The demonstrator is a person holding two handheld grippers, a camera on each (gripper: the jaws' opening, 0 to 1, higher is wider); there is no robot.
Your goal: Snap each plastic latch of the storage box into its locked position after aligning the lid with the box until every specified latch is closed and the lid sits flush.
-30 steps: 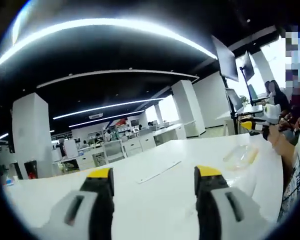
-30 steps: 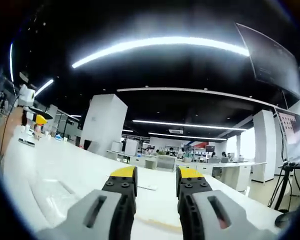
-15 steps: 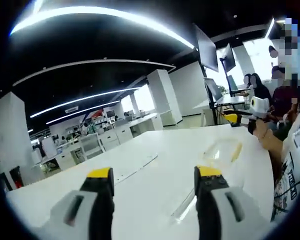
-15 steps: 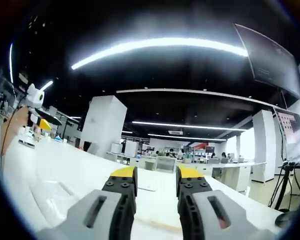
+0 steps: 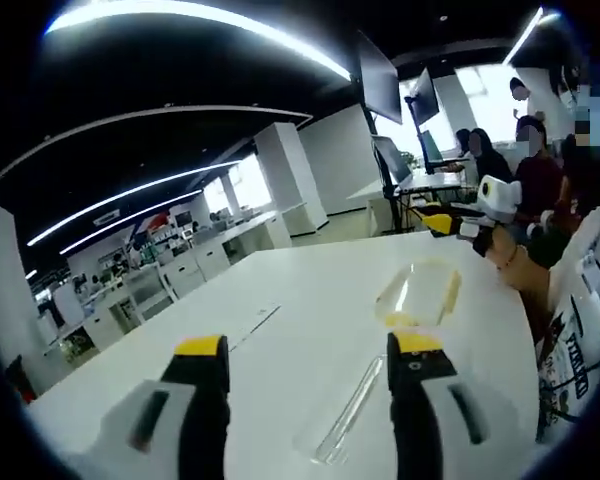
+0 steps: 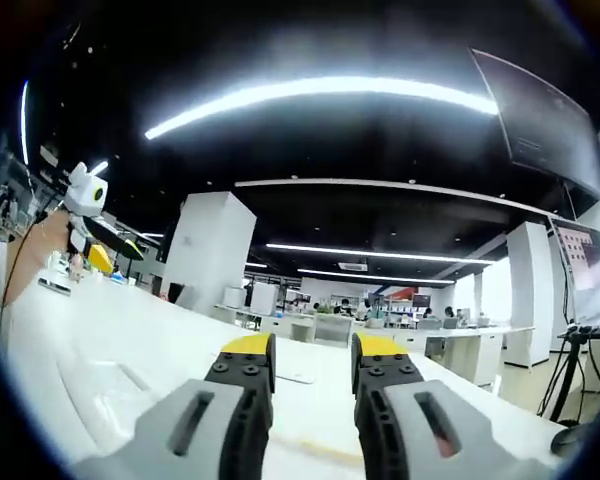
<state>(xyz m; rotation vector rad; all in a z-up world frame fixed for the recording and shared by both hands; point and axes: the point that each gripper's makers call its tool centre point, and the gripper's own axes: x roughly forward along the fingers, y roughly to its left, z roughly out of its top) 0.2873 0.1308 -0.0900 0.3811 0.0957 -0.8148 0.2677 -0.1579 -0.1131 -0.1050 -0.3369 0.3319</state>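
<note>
In my left gripper view the camera has swung since the earlier frame, so the clear storage box (image 5: pixel 420 295) now sits nearer, at about 1 o'clock above my left tongs (image 5: pixel 310 352), whose jaws stand wide apart and empty. A clear lid (image 5: pixel 348 412) lies between the jaws on the white surface (image 5: pixel 300 300).

In my right gripper view little has changed. My right tongs (image 6: pixel 310 350) are nearly closed, holding nothing; a clear piece (image 6: pixel 110 385), too faint to identify, lies at 9 o'clock. Open office beyond.
</note>
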